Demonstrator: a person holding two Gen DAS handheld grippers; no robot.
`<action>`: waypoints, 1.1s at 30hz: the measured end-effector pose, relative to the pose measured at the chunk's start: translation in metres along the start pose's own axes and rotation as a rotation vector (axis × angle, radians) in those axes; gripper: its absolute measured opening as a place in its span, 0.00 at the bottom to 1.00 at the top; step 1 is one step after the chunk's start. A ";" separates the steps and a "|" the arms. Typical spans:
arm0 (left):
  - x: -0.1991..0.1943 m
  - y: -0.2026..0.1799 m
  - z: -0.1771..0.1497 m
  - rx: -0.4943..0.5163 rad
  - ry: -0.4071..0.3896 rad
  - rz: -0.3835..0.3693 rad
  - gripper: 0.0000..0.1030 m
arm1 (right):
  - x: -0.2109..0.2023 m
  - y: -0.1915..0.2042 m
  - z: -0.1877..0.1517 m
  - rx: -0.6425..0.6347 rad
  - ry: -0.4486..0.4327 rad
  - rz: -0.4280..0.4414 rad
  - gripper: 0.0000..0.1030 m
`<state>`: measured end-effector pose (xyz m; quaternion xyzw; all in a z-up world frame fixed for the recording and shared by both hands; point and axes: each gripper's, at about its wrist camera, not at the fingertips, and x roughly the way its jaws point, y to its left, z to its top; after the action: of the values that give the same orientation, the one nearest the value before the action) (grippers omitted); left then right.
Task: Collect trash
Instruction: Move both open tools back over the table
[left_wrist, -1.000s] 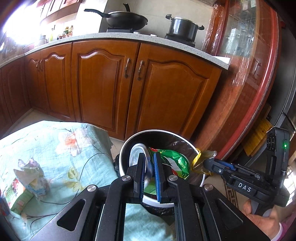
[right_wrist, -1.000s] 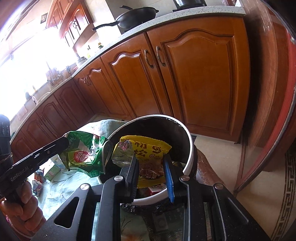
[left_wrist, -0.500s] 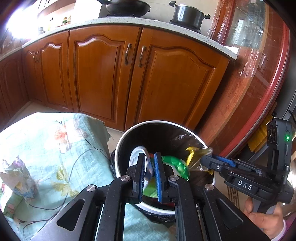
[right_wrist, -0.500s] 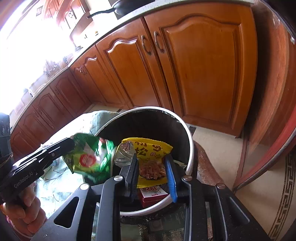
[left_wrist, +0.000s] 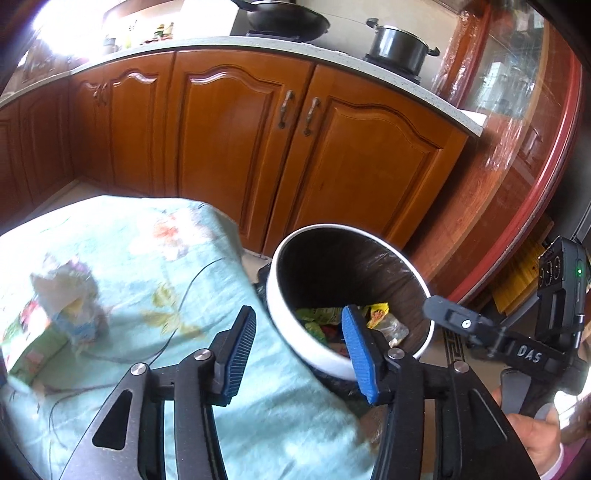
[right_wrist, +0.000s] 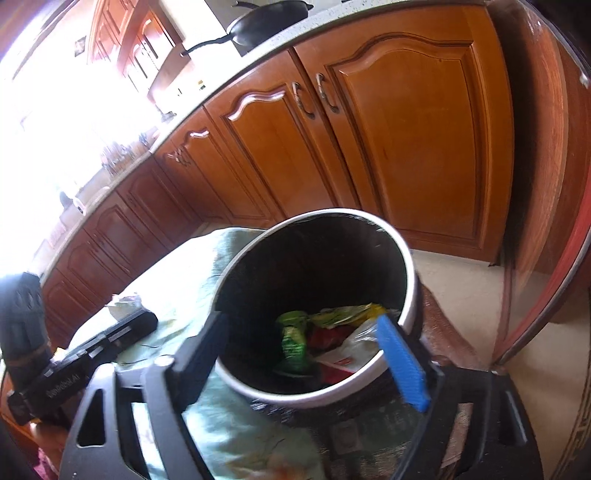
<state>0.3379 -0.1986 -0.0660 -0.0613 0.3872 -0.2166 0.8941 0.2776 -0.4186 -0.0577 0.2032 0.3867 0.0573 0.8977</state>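
A round trash bin (left_wrist: 291, 325) with a white rim and a black liner stands on the floor beside the table; it also shows in the right wrist view (right_wrist: 408, 266). A green wrapper (right_wrist: 293, 341), a yellow wrapper (right_wrist: 347, 312) and other packets lie inside it. My left gripper (left_wrist: 299, 345) is open and empty over the bin's near left rim. My right gripper (right_wrist: 308, 350) is open and empty over the bin's mouth. A crumpled wrapper (left_wrist: 70, 295) lies on the table to the left.
The table has a light green flowered cloth (left_wrist: 177, 266). Brown wooden cabinets (left_wrist: 240, 140) stand behind the bin, with a wok (left_wrist: 284, 18) and a pot (left_wrist: 400, 46) on the counter. A red-rimmed glass door (left_wrist: 517, 155) is at the right.
Both grippers have opened. The green wrapper left my left gripper and the yellow wrapper left my right gripper; both now lie in the bin. Both grippers have drawn back a little.
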 end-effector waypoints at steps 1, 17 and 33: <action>-0.006 0.005 -0.005 -0.010 -0.005 0.013 0.52 | -0.003 0.005 -0.004 0.002 -0.004 0.011 0.86; -0.119 0.091 -0.089 -0.171 -0.040 0.194 0.58 | 0.000 0.088 -0.062 -0.027 0.074 0.161 0.91; -0.215 0.159 -0.127 -0.303 -0.101 0.347 0.58 | 0.044 0.178 -0.090 -0.179 0.160 0.239 0.91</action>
<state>0.1698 0.0449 -0.0546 -0.1379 0.3750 0.0041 0.9167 0.2533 -0.2162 -0.0706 0.1618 0.4231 0.2139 0.8655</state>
